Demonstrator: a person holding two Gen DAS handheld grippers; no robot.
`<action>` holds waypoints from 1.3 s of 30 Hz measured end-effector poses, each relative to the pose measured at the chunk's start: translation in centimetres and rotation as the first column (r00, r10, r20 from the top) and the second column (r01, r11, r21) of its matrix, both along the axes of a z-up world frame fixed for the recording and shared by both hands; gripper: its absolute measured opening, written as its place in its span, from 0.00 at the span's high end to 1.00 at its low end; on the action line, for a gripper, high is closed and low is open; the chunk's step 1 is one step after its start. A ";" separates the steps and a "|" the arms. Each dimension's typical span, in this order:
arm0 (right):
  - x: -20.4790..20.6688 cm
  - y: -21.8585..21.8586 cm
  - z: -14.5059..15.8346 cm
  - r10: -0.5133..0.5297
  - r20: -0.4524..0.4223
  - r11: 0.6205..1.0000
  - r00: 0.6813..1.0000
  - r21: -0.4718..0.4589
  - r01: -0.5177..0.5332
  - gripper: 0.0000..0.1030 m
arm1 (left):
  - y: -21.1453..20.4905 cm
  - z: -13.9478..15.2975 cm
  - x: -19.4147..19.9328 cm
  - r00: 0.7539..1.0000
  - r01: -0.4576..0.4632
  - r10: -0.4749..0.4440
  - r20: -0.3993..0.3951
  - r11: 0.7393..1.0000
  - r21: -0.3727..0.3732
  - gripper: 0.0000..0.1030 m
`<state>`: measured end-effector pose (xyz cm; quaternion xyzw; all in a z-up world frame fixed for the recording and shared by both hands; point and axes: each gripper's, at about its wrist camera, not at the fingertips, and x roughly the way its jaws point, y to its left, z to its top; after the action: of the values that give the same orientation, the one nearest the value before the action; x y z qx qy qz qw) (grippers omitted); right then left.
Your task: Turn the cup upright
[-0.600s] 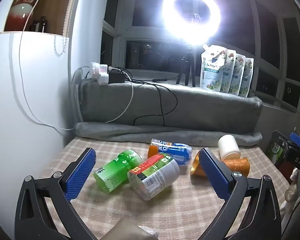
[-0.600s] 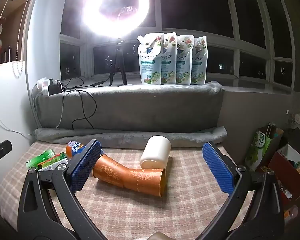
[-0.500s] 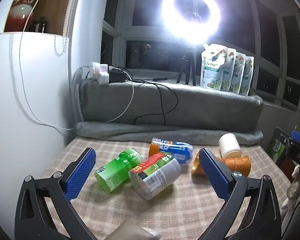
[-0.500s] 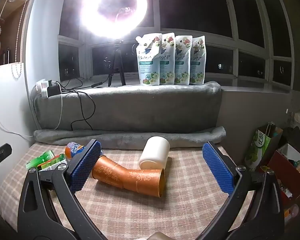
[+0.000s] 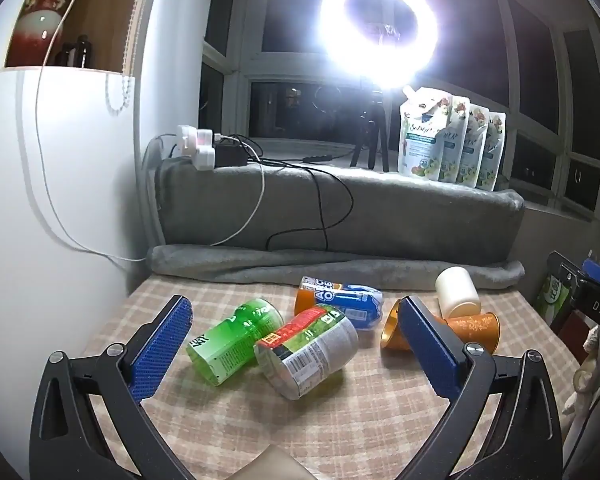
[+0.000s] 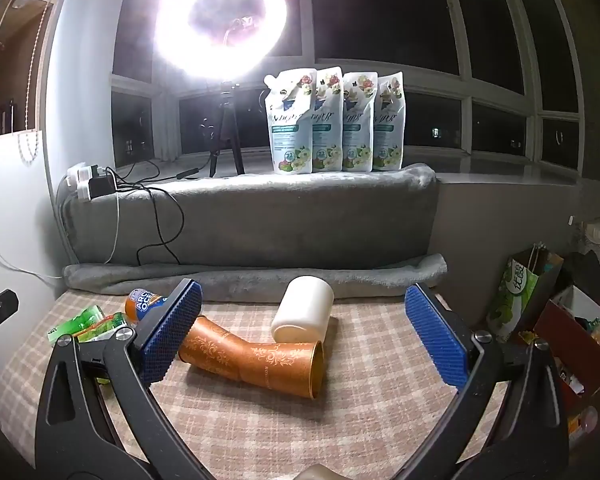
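Observation:
Several cups lie on their sides on the checked tablecloth (image 6: 364,420). Two orange cups (image 6: 276,360) lie end to end, one opening facing right. A white cup (image 6: 304,312) lies just behind them. In the left wrist view a green cup (image 5: 232,340), a red-and-green labelled cup (image 5: 308,348) and a blue-orange cup (image 5: 340,304) lie together, with the orange cups (image 5: 472,328) and the white cup (image 5: 456,292) to the right. My left gripper (image 5: 296,348) is open above the labelled cup. My right gripper (image 6: 304,340) is open around the orange cups, above the cloth.
A grey blanket roll (image 6: 256,276) borders the table's far edge below a padded ledge with refill pouches (image 6: 332,120), a ring light (image 6: 220,24) and a power strip (image 5: 204,148). A white wall (image 5: 40,200) stands left. Bags and boxes (image 6: 540,312) sit right of the table.
Both views shift slightly; the cups appear a little lower and further right in the left wrist view. Both grippers stay open. No cup has moved.

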<state>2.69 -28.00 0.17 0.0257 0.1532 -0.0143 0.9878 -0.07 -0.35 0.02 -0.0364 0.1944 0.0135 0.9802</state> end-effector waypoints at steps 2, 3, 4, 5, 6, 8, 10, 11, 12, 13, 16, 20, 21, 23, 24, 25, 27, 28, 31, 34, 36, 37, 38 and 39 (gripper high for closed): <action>0.0 0.1 0.0 -0.002 0.001 1.000 1.000 -0.006 0.002 0.00 | 0.1 0.1 0.0 1.000 0.000 0.000 0.002 1.000 -0.002 0.01; 0.0 0.0 0.0 -0.002 0.001 1.000 1.000 -0.005 0.002 0.00 | 0.1 0.1 0.0 1.000 0.000 0.000 0.004 1.000 -0.003 0.01; 0.0 0.1 0.0 -0.003 0.001 1.000 1.000 -0.007 0.003 0.00 | 0.1 0.0 -0.1 1.000 0.001 0.000 0.005 1.000 -0.003 0.01; 0.0 0.1 0.0 -0.003 0.001 1.000 1.000 -0.007 0.003 0.00 | 0.1 0.0 -0.1 1.000 0.001 -0.001 0.004 1.000 -0.003 0.01; 0.0 0.1 0.0 -0.003 0.001 1.000 1.000 -0.006 0.003 0.00 | 0.1 0.0 -0.1 1.000 0.003 -0.003 0.003 1.000 -0.004 0.01; 0.1 0.1 0.0 -0.003 0.002 1.000 1.000 -0.005 0.003 0.00 | 0.1 0.0 0.0 1.000 0.005 -0.005 -0.001 1.000 -0.006 0.01; 0.0 0.1 0.0 -0.002 0.002 1.000 1.000 -0.007 0.002 0.00 | 0.1 0.0 0.0 1.000 0.006 -0.006 -0.001 1.000 -0.007 0.01; 0.0 0.2 0.1 -0.003 0.003 1.000 1.000 -0.008 0.003 0.00 | 0.1 0.0 0.0 1.000 0.005 -0.005 -0.001 1.000 -0.008 0.01; 0.0 0.2 0.1 -0.002 0.003 1.000 1.000 -0.008 0.002 0.00 | 0.2 0.0 -0.1 1.000 0.004 -0.004 0.000 1.000 -0.009 0.01; 0.0 0.2 0.1 -0.002 0.004 1.000 1.000 -0.008 0.002 0.00 | 0.2 0.0 -0.1 1.000 0.003 -0.003 0.001 1.000 -0.011 0.01; 0.0 0.2 0.1 -0.003 0.004 1.000 1.000 -0.008 0.003 0.00 | 0.3 0.0 -0.1 1.000 -0.002 0.002 0.002 1.000 -0.012 0.01; 0.0 0.3 0.2 -0.005 0.004 1.000 1.000 -0.009 0.005 0.00 | 0.3 -0.1 -0.1 1.000 -0.003 0.003 0.001 1.000 -0.013 0.01; -0.1 0.3 0.1 -0.005 0.004 1.000 1.000 -0.009 0.005 0.00 | 0.3 -0.1 -0.1 1.000 -0.001 0.001 0.000 1.000 -0.013 0.01; -0.1 0.2 0.1 -0.007 0.005 1.000 1.000 -0.009 0.007 0.00 | 0.2 -0.1 -0.1 1.000 0.002 -0.002 0.000 1.000 -0.012 0.01; -0.1 0.3 0.2 -0.008 0.006 1.000 1.000 -0.008 0.008 0.00 | 0.2 -0.1 -0.1 1.000 0.003 -0.003 0.001 1.000 -0.011 0.01; -0.1 0.3 0.3 -0.009 0.007 1.000 1.000 -0.007 0.009 0.00 | 0.2 -0.1 -0.1 1.000 0.005 -0.005 0.002 1.000 -0.011 0.01; 0.0 0.2 0.5 -0.010 0.010 1.000 1.000 -0.006 0.010 0.00 | 0.1 -0.1 -0.1 1.000 0.005 -0.005 0.003 1.000 -0.010 0.01; -0.1 0.1 0.6 -0.010 0.013 1.000 1.000 -0.005 0.011 0.00 | 0.1 -0.1 -0.1 1.000 0.005 -0.005 0.003 1.000 -0.011 0.01; -0.1 0.1 0.5 -0.010 0.015 1.000 1.000 -0.004 0.010 0.00 | 0.1 -0.1 -0.1 1.000 0.006 -0.006 0.003 1.000 -0.011 0.01; -0.1 0.1 0.5 -0.011 0.013 1.000 1.000 -0.006 0.011 0.00 | 0.1 -0.1 -0.1 1.000 0.005 -0.005 0.003 1.000 -0.010 0.01; -0.1 0.1 0.5 -0.011 0.014 1.000 1.000 -0.005 0.011 0.00 | 0.1 -0.1 -0.1 1.000 0.005 -0.005 0.002 1.000 -0.011 0.01; -0.1 0.1 0.5 -0.011 0.014 1.000 1.000 -0.006 0.011 0.00 | 0.1 -0.1 -0.1 1.000 0.007 -0.007 0.001 1.000 -0.013 0.01; 0.0 0.2 0.5 -0.010 0.013 1.000 1.000 -0.006 0.011 0.00 | 0.1 -0.1 0.0 1.000 0.007 -0.007 -0.001 1.000 -0.014 0.01; -0.1 0.1 0.4 -0.010 0.014 1.000 1.000 -0.006 0.010 0.00 | 0.1 -0.1 0.0 1.000 0.007 -0.007 -0.002 1.000 -0.015 0.01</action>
<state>2.58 -27.90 0.58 0.0238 0.1459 -0.0193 0.9888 -0.03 -0.24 -0.13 -0.0429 0.1956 0.0089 0.9797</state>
